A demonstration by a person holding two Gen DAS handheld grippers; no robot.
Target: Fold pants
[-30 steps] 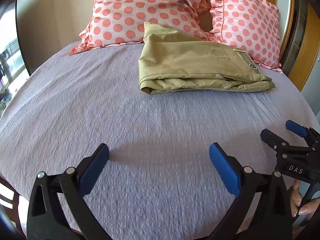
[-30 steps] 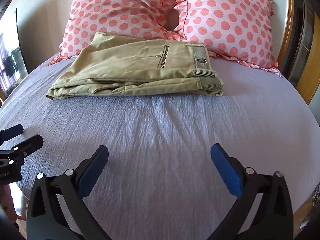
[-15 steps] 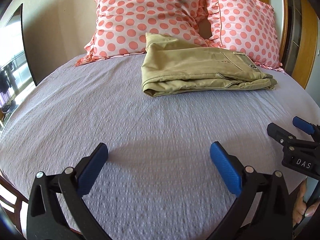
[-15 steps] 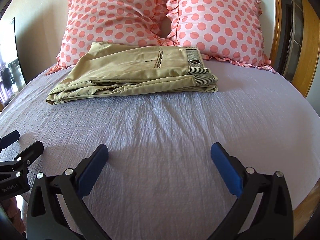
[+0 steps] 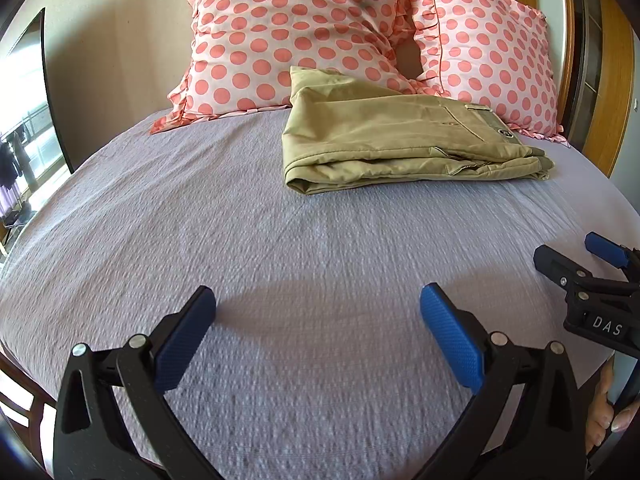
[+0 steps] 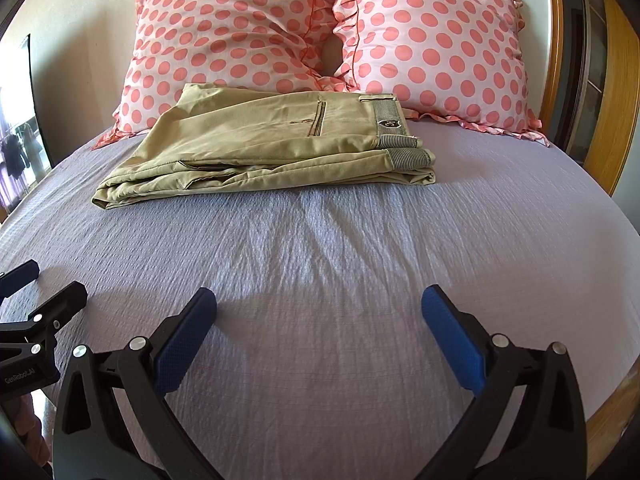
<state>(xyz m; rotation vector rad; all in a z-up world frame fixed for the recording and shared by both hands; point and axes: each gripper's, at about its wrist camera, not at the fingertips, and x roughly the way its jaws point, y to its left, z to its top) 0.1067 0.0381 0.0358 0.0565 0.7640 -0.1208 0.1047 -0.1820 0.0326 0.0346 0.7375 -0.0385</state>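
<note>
Khaki pants (image 5: 400, 144) lie folded in a flat stack on the lavender bedspread (image 5: 240, 240), their far edge against the pillows. They also show in the right wrist view (image 6: 272, 148), waistband to the right. My left gripper (image 5: 318, 304) is open and empty over the near part of the bed, well short of the pants. My right gripper (image 6: 319, 304) is open and empty, also well short of them. Each gripper shows at the other view's edge: the right one (image 5: 576, 256), the left one (image 6: 44, 288).
Two pink polka-dot pillows (image 6: 248, 28) (image 6: 436, 44) lean at the head of the bed. A wooden headboard (image 6: 616, 80) runs along the right. A window (image 5: 24, 132) is at the left. The bed's near edge lies just below the grippers.
Both grippers have drawn back and tilted up a little; the pants sit lower in view and more of the pillows shows. Jaws stay open. The pants have not moved.
</note>
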